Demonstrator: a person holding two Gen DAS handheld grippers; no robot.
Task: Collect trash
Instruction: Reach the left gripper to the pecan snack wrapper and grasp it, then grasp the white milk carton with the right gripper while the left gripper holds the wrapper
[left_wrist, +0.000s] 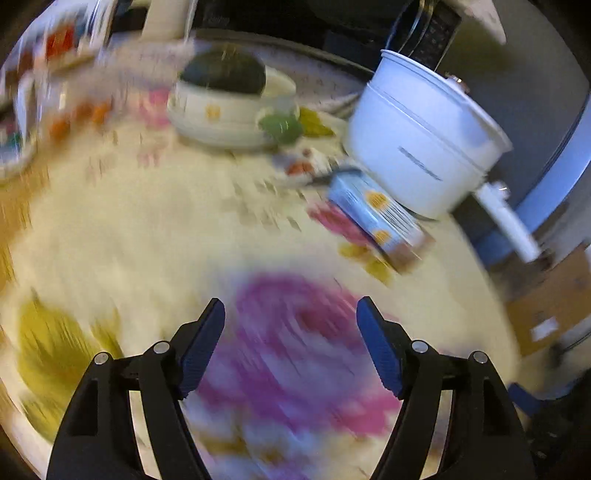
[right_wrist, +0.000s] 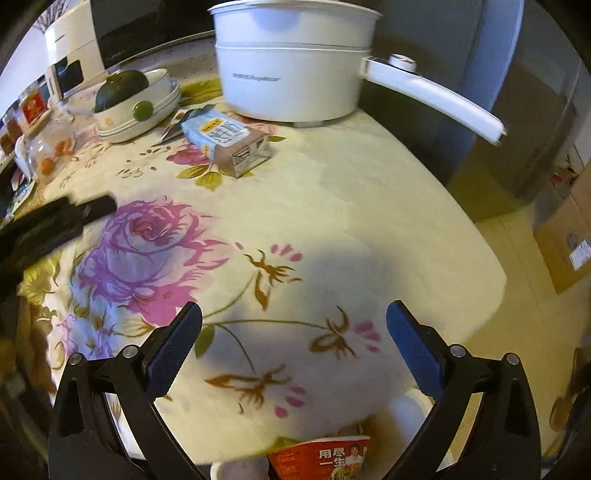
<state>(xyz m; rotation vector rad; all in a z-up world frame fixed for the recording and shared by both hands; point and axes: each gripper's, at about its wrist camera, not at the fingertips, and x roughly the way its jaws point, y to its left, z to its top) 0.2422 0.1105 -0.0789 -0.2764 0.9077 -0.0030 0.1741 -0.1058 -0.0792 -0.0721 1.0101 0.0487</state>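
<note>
One carton (right_wrist: 226, 142) lies beside one white pot (right_wrist: 291, 74); both grippers' fingers (left_wrist: 201, 350) (right_wrist: 173, 354) spread, empty.

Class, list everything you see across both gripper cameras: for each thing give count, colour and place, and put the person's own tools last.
tablecloth: one, cream with purple and pink flowers, covering the table.
electric pot: one, white with a long handle, far side of the table.
carton: one, pale blue and brown, lying just in front of the pot.
stacked bowls: one stack, cream, far left, with a dark green round thing on top.
jar: one, clear with orange pieces inside, left edge.
red packet: one, at the near edge.
cardboard box: one, brown, on the floor at right.
left gripper: open, empty.
right gripper: open, empty.
</note>
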